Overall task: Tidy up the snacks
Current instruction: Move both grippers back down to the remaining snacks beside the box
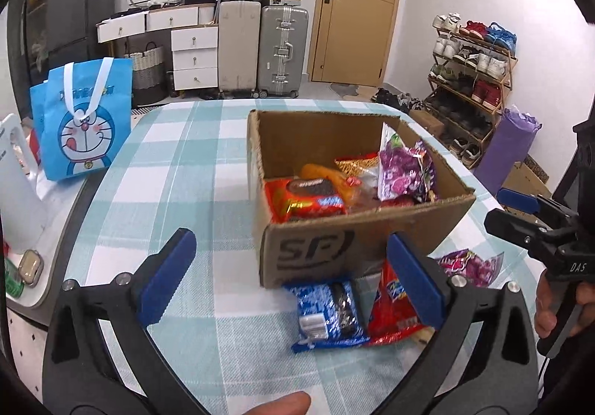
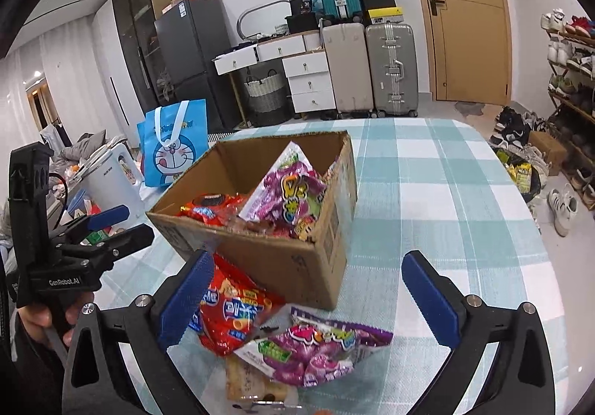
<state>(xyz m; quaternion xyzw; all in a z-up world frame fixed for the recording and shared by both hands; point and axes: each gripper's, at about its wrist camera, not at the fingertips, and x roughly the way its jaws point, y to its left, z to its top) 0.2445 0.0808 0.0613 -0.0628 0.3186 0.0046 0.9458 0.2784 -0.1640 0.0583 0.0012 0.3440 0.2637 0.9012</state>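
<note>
Right tool [image 2: 305, 298] gapes over purple packet [image 2: 316, 351] beside cardboard box [image 2: 282, 262].

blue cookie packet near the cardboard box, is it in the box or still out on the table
Out. The blue cookie packet lies flat on the checked tablecloth, just outside the brown cardboard box, beside a red snack bag.
</note>
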